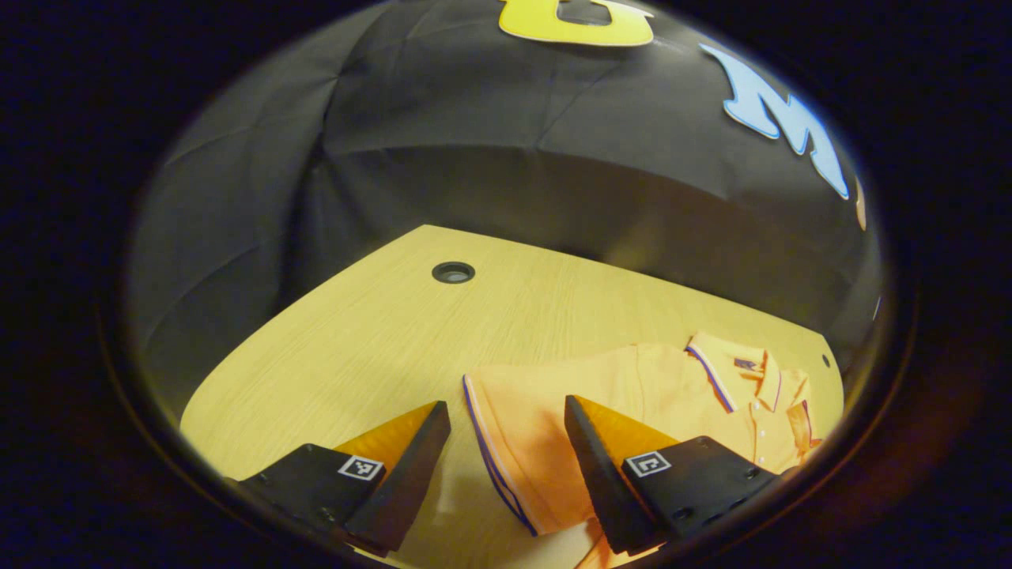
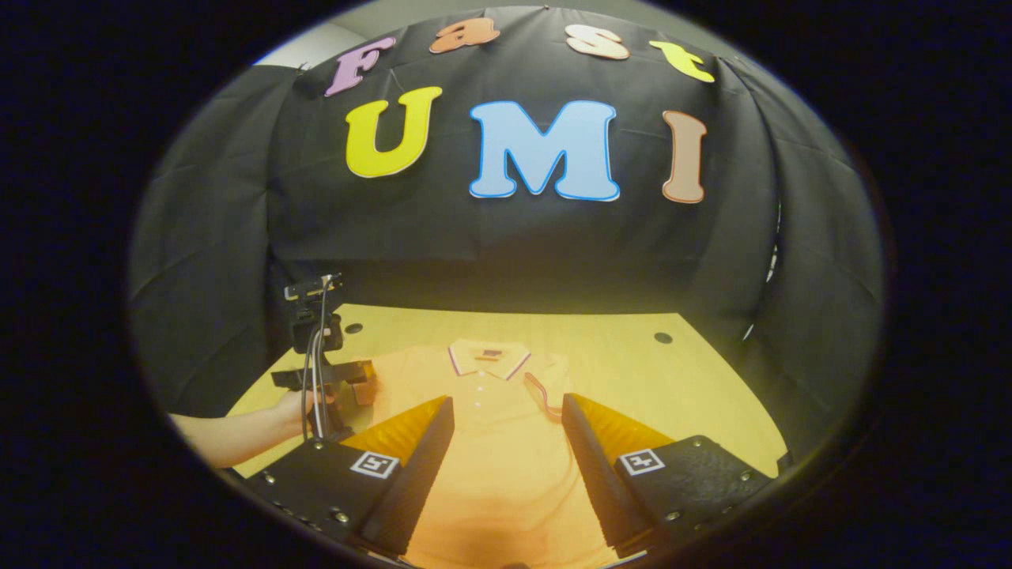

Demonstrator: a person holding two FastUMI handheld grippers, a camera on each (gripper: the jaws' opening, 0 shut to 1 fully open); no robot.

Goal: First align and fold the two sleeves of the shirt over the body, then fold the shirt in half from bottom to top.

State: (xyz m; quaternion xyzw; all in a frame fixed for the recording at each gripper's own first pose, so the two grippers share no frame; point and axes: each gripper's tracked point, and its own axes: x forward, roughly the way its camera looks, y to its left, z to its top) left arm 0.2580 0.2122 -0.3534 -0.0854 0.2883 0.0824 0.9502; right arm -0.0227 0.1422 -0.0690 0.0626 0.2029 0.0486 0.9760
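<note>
Surface [image 2: 696, 371]: pale wood, black cloth wall behind.
Right claw [image 2: 506, 442]: fingers apart, holding nothing, poised above the shirt's lower body, likely ready for a fold.
Left claw [image 1: 506, 446]: fingers apart, astride the striped sleeve [image 1: 506, 442] hem near the surface's near edge, probably lining up a grasp.
Shirt [image 2: 490, 411]: orange polo, flat, collar [image 2: 489, 357] toward the far edge.
Containers: none seen.

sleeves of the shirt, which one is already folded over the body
The sleeve beside the right gripper; the sleeve between the left gripper jaws lies spread flat.
</note>
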